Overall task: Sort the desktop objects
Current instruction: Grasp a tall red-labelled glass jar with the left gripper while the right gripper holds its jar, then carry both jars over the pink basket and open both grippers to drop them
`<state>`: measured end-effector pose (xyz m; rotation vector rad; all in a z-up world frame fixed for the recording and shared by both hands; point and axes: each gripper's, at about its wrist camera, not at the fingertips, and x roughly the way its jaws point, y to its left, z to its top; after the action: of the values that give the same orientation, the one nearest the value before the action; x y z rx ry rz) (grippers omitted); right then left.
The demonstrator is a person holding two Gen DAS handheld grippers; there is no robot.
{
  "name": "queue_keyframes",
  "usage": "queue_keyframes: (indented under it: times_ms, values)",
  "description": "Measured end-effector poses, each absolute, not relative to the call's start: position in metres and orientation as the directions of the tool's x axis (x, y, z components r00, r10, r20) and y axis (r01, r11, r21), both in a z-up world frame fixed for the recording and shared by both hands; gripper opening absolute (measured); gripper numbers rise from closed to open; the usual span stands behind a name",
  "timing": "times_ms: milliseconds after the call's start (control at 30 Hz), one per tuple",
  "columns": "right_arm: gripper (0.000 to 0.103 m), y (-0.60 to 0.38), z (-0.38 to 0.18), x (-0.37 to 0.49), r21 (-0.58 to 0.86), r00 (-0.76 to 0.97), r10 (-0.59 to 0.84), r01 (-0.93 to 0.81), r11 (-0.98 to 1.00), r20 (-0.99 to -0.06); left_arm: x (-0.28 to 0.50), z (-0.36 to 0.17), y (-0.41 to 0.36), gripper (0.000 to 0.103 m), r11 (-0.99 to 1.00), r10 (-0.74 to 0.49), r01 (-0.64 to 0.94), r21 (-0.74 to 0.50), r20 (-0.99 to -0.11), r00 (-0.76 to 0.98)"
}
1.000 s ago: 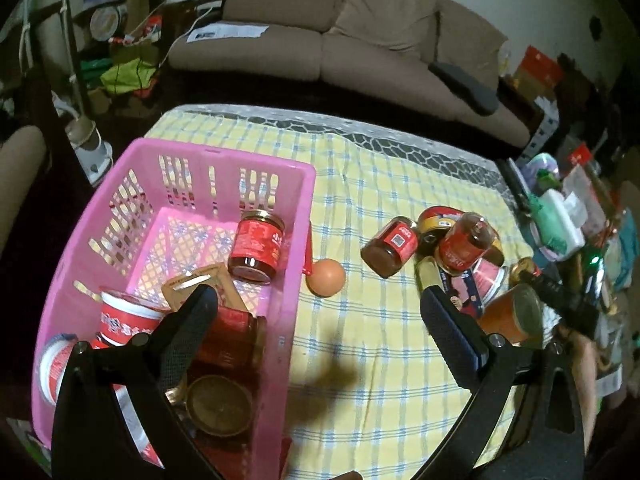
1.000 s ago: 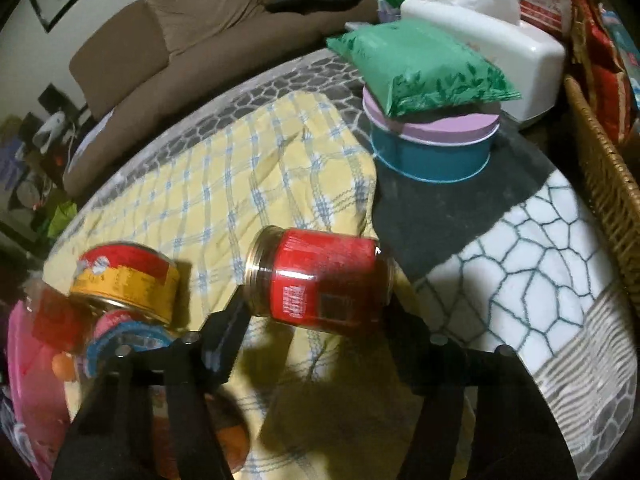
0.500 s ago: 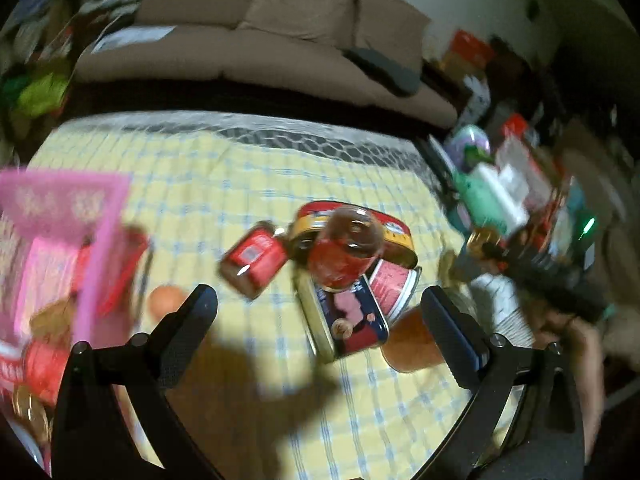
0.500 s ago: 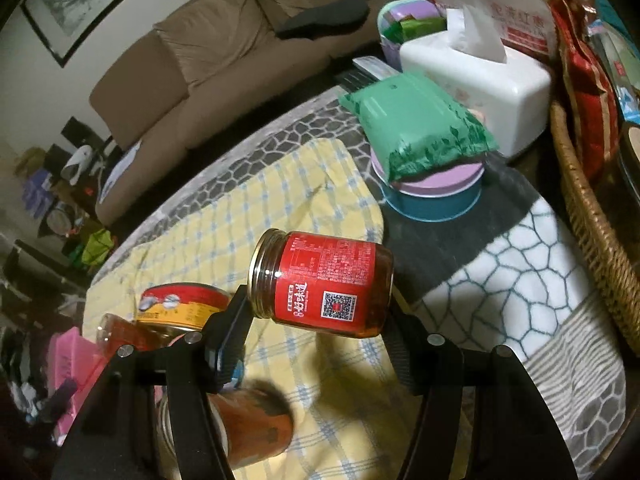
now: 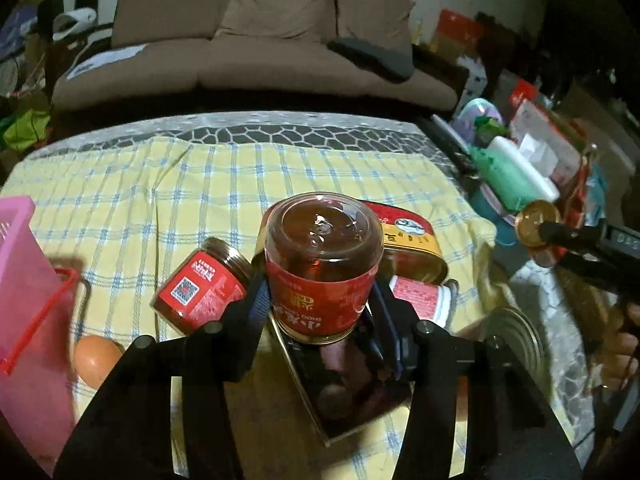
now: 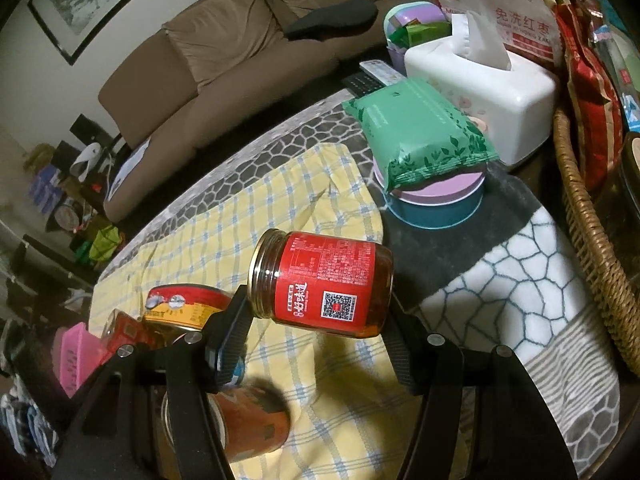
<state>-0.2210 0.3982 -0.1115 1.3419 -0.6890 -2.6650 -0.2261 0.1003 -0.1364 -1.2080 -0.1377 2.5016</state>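
Upturned jar: red-labelled glass jar of amber-red sauce [image 5: 322, 268], base up, perched on the heap of tins on the yellow-and-blue checked cloth [image 5: 200, 184]; sits between the jaws of the left gripper [image 5: 320, 300]
Left fingers: closing at this moment; pads at the jar's label on both sides; firm pinch not yet certain
Carried jar: second red-labelled glass jar with a QR code [image 6: 322, 290], lying sideways, clamped in the right gripper [image 6: 320, 320]; clear of the cloth
Step in hand: seizing the upturned jar for sorting; carried jar awaiting its place
Next move: finish the squeeze; lift straight up so the flat red-and-yellow oval tin [image 5: 412, 240] and the small toppled red jar [image 5: 200, 286] stay put; then across to the pink plastic basket [image 5: 24, 280], probably
Left view only: orange egg-like ball [image 5: 96, 360] beside the basket; carried jar's gold lid at far right
Right view only: white tissue box [image 6: 480, 80]; green foil packet [image 6: 420, 136] on a round lilac-lidded tin; wicker basket [image 6: 592, 240]
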Motion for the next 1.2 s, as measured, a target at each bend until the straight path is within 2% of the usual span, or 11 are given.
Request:
queue_keyframes:
  times_ms: [233,500,633,800,967,1133,1200]
  values:
    - [0.064,0.389,-0.084,-0.210,0.427,-0.636,-0.267,-0.109,-0.898,-0.724,-0.207,-0.087,0.076,0.047,-0.946,0.320,-0.242,-0.214,-0.725,-0.610]
    - [0.064,0.347,-0.012,-0.178,0.346,-0.687,-0.234,-0.027,-0.938,-0.688,-0.164,-0.018,0.008,0.047,-0.956,0.293,-0.180,-0.234,-0.691,-0.661]
    - [0.064,0.327,0.021,-0.156,0.356,-0.701,-0.274,0.031,-0.934,-0.658,-0.132,-0.009,-0.048,0.047,-0.950,0.261,-0.053,-0.306,-0.693,-0.673]
    - [0.064,0.308,0.052,-0.137,0.338,-0.718,-0.280,0.066,-0.939,-0.638,-0.107,-0.006,-0.115,0.047,-0.955,0.157,0.083,-0.285,-0.722,-0.674]
    - [0.064,0.294,0.061,-0.132,0.358,-0.710,-0.312,0.091,-0.929,-0.631,-0.103,-0.004,-0.157,0.047,-0.951,0.136,0.106,-0.290,-0.701,-0.700]
    - [0.064,0.278,0.054,-0.141,0.347,-0.695,-0.312,0.095,-0.933,-0.648,-0.110,-0.018,-0.182,0.047,-0.966,0.043,0.157,-0.204,-0.728,-0.684]
    - [0.064,0.271,0.050,-0.145,0.339,-0.684,-0.309,0.094,-0.936,-0.662,-0.114,-0.029,-0.181,0.047,-0.981,-0.050,0.172,-0.092,-0.732,-0.679]
